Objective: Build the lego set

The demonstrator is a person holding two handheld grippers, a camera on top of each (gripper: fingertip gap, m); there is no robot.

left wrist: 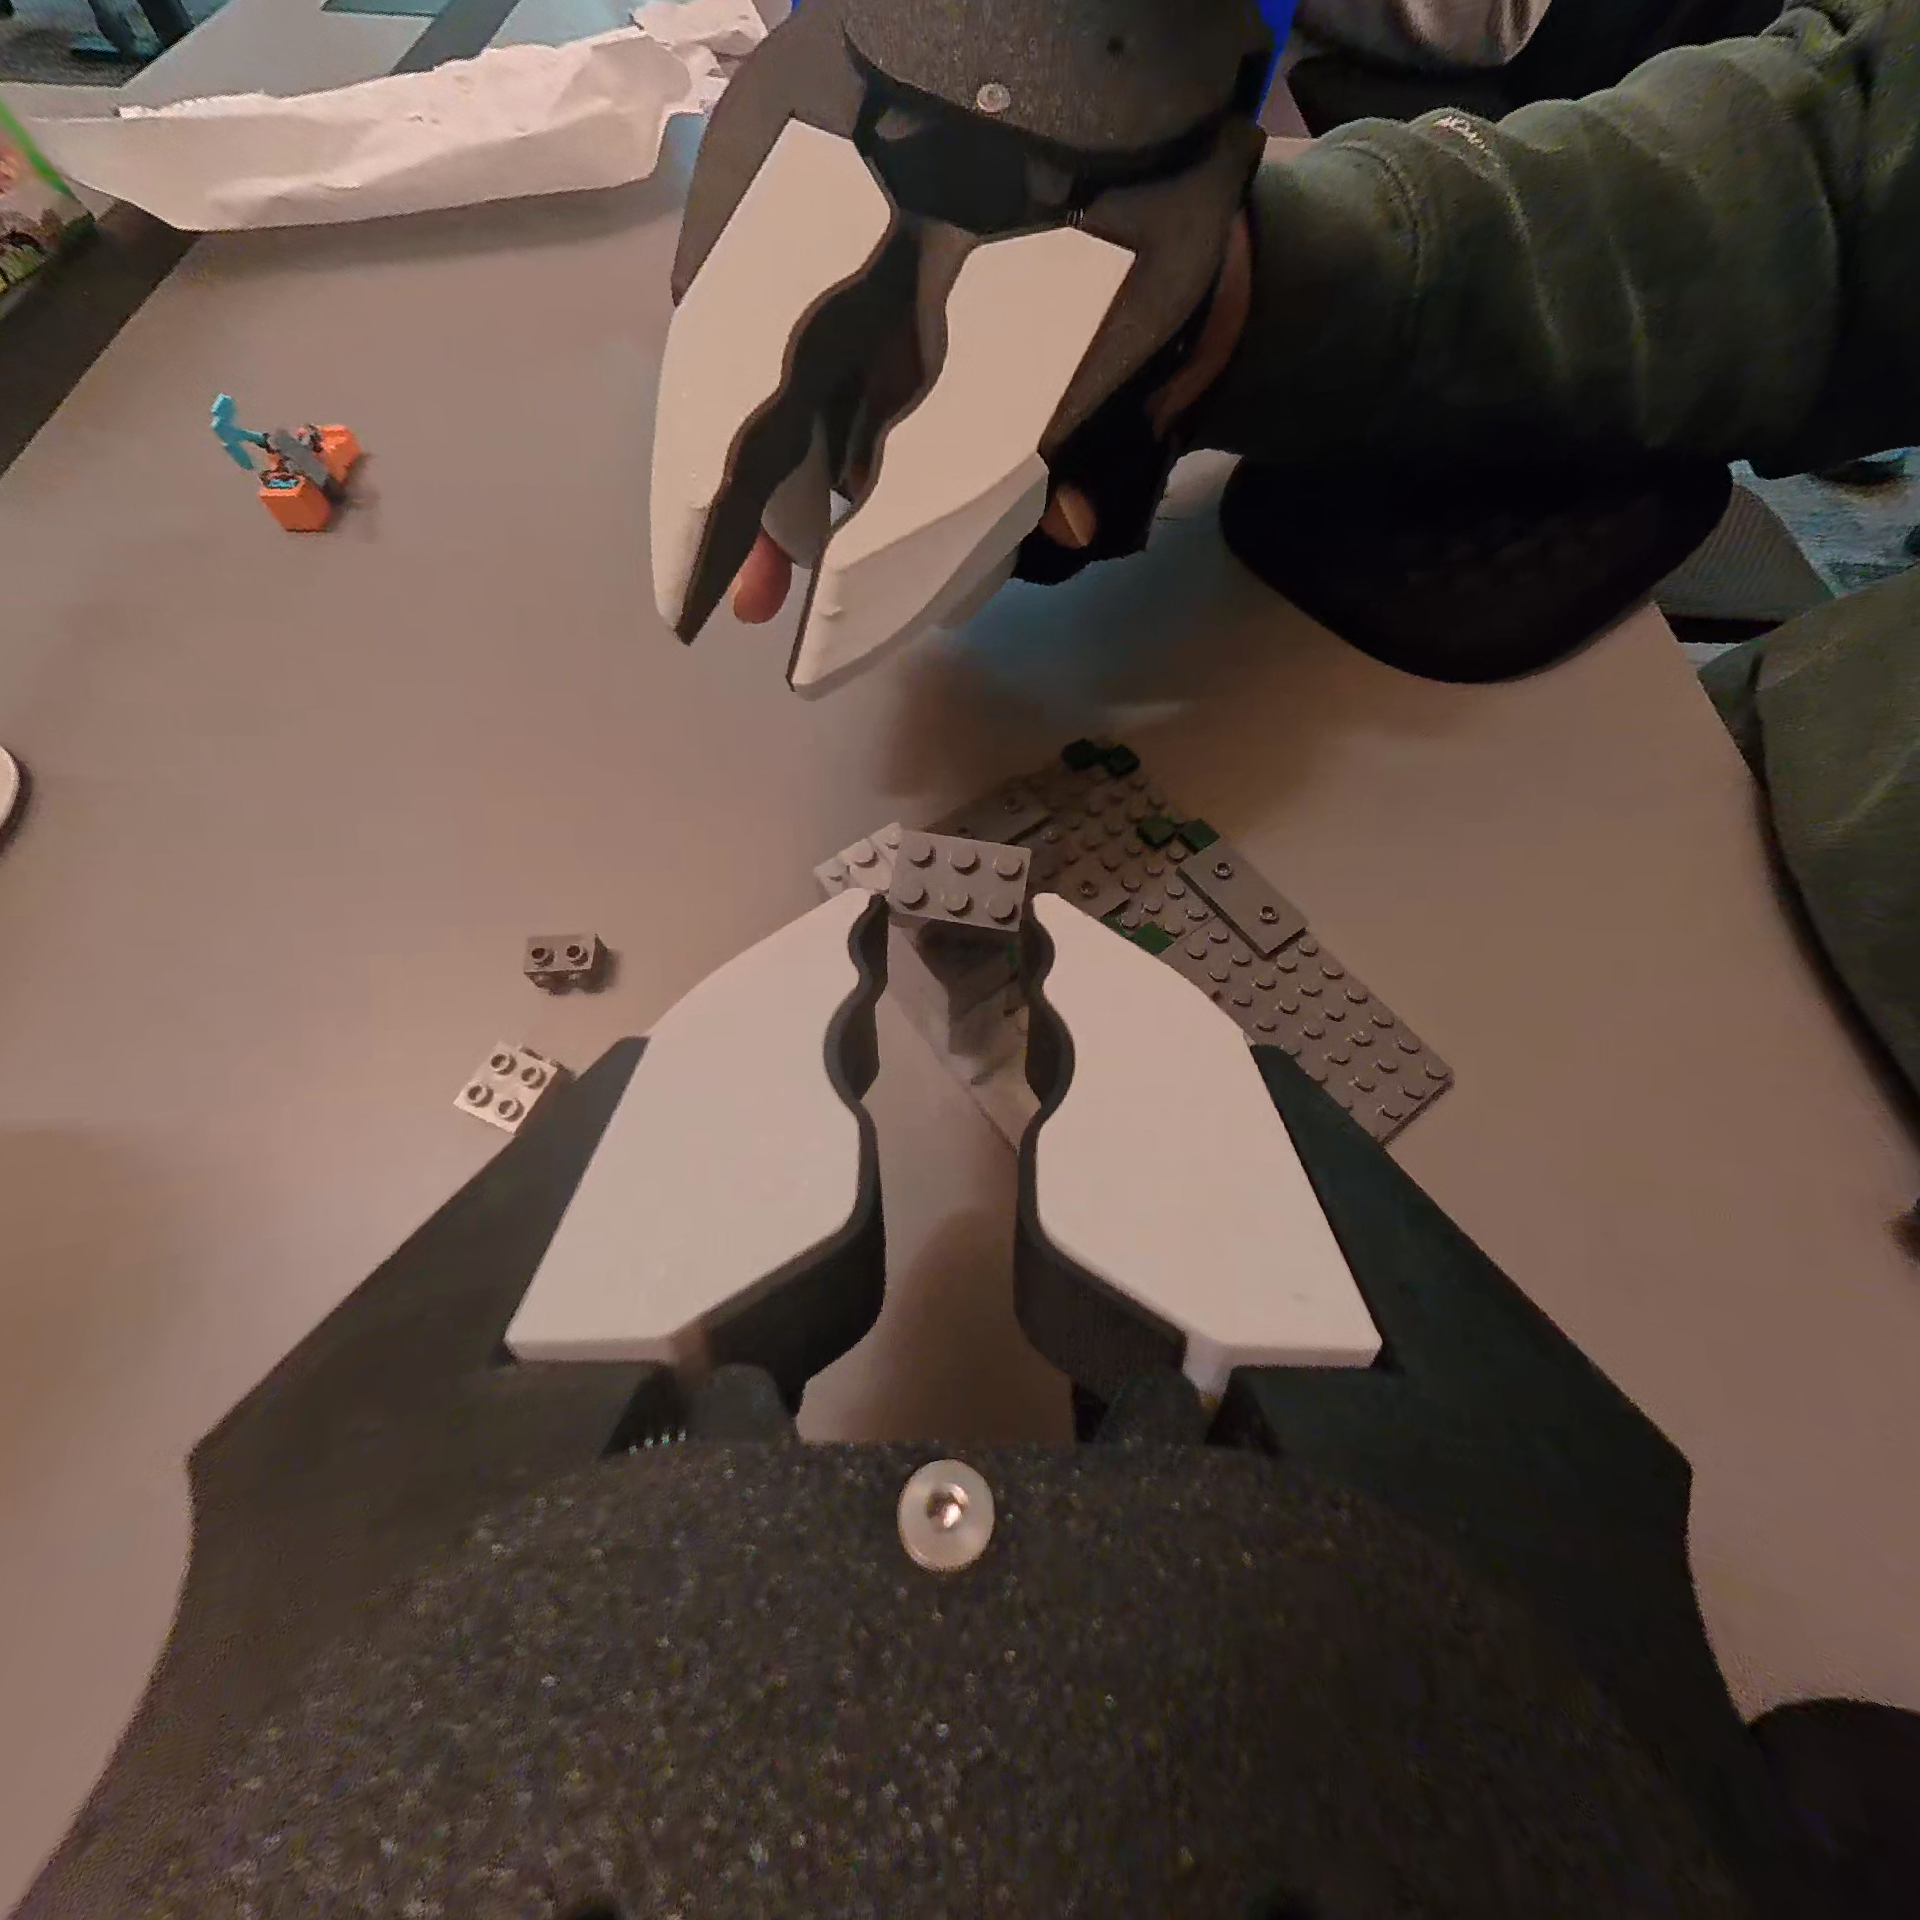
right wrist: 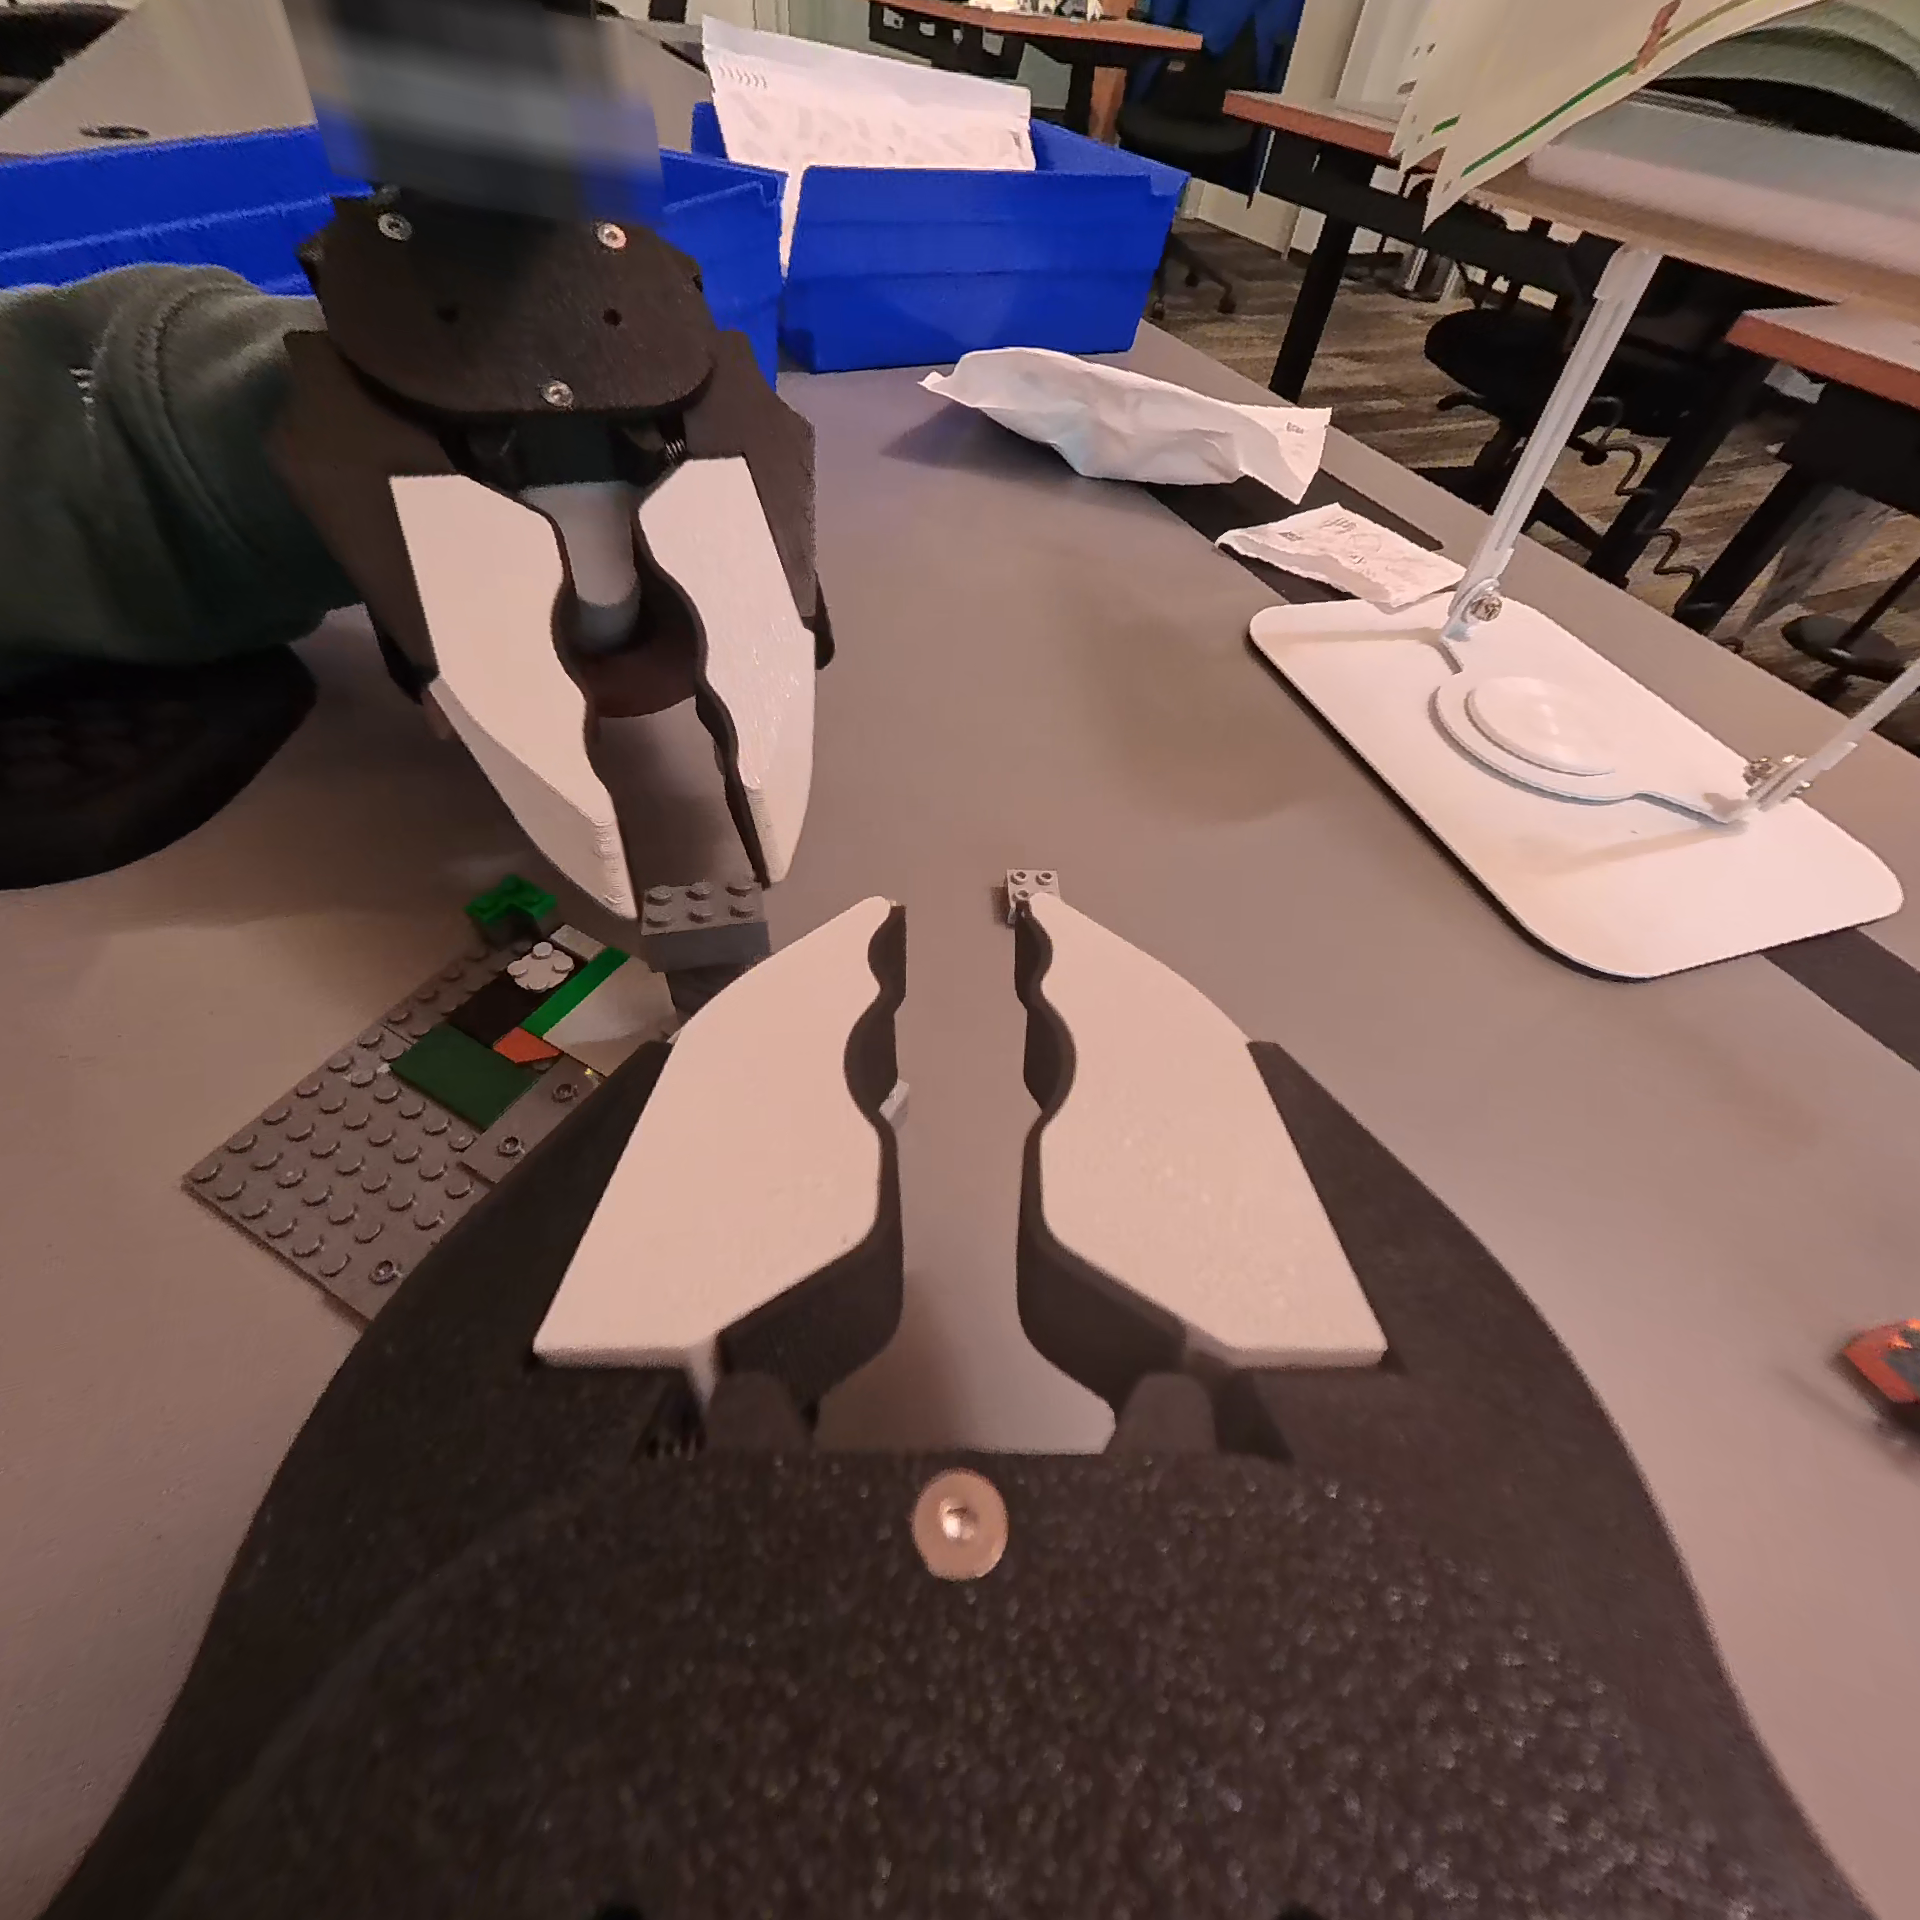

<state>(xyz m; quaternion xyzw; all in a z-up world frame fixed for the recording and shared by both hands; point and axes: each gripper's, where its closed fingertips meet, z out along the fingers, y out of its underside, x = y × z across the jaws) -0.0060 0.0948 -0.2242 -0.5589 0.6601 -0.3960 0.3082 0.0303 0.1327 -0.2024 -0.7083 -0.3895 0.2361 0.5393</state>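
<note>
On the grey tabletop (right wrist: 1091, 727) lies a dark grey studded baseplate (left wrist: 1320, 1018), partly covered with green and grey tiles, and at its near corner the left hand-held gripper (left wrist: 956, 914) has its two white fingers closed around a grey two-by-three brick (left wrist: 961, 878) that sits on top of a short grey stack beside the plate's edge. Seen from the right wrist view, the same brick (right wrist: 704, 914) sits between that gripper's fingertips. Opposite it, the right hand-held gripper (right wrist: 956, 914) hangs over bare tabletop with its jaws parted a little and nothing between them; a small light grey two-by-two plate (right wrist: 1034, 888) lies just past its right fingertip. Loose pieces rest to the left of the build: a dark grey two-stud brick (left wrist: 564, 956), a pale two-by-two plate (left wrist: 507, 1084), and farther off a small orange and teal assembly (left wrist: 301, 468). At the back of the tabletop stand two blue bins (right wrist: 977, 260); the right one holds a white paper bag (right wrist: 862, 104), while what the left one holds cannot be seen. A crumpled white bag (right wrist: 1132, 426) and a white stand base (right wrist: 1558, 769) lie well apart to the right.
</note>
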